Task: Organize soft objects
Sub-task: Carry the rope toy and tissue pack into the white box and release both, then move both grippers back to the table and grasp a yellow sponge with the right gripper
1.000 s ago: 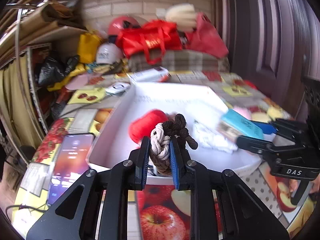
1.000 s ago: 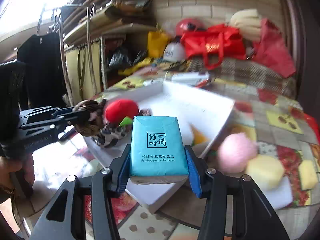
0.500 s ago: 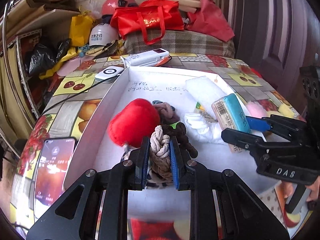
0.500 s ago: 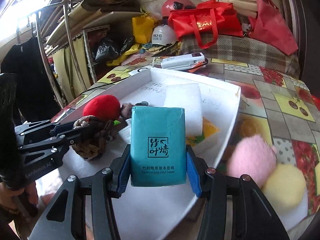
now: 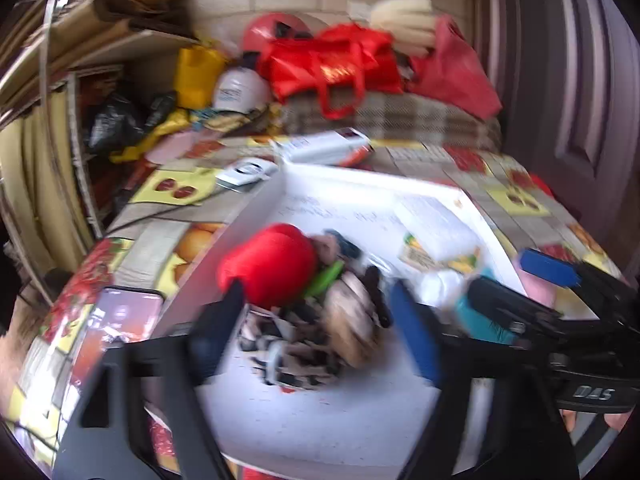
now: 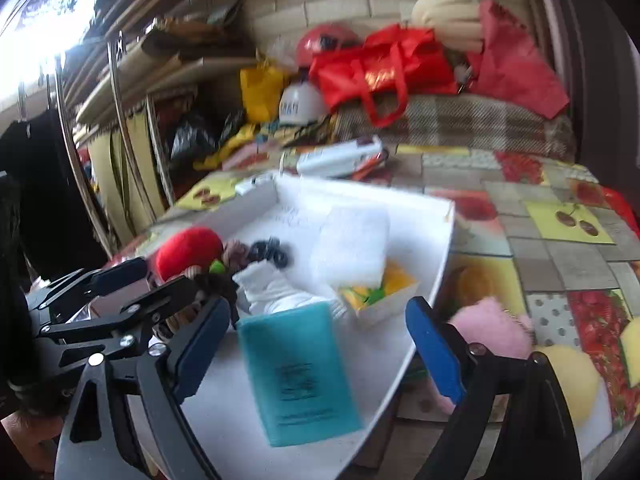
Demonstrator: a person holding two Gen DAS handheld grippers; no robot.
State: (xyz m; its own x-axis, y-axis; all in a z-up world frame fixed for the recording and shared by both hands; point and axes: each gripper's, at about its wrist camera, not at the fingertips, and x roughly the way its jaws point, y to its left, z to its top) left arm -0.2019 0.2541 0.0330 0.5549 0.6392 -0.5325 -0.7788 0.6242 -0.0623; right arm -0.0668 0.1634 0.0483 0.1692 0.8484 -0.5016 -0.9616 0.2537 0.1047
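Note:
A white box (image 5: 256, 220) (image 6: 424, 280) on the table holds soft things. My left gripper (image 5: 316, 336) is open over it; the knotted rope toy (image 5: 352, 332) lies loose between its fingers beside a red plush (image 5: 268, 264) (image 6: 188, 252). My right gripper (image 6: 320, 344) is open; the teal tissue pack (image 6: 300, 372) (image 5: 480, 320) lies free in the box between its fingers. A white foam pad (image 6: 352, 240), a white cloth (image 6: 280, 292) and a yellow-green pack (image 6: 380, 288) are also in the box.
A pink puff (image 6: 492, 332) and a yellow sponge (image 6: 572, 380) lie on the fruit-print table right of the box. A phone (image 5: 116, 332) lies left of it. Red bags (image 5: 332, 64), helmets and shelves crowd the back. A door stands at the right.
Both grippers have opened. The rope toy and the teal tissue pack have dropped out of the fingers into the white box.

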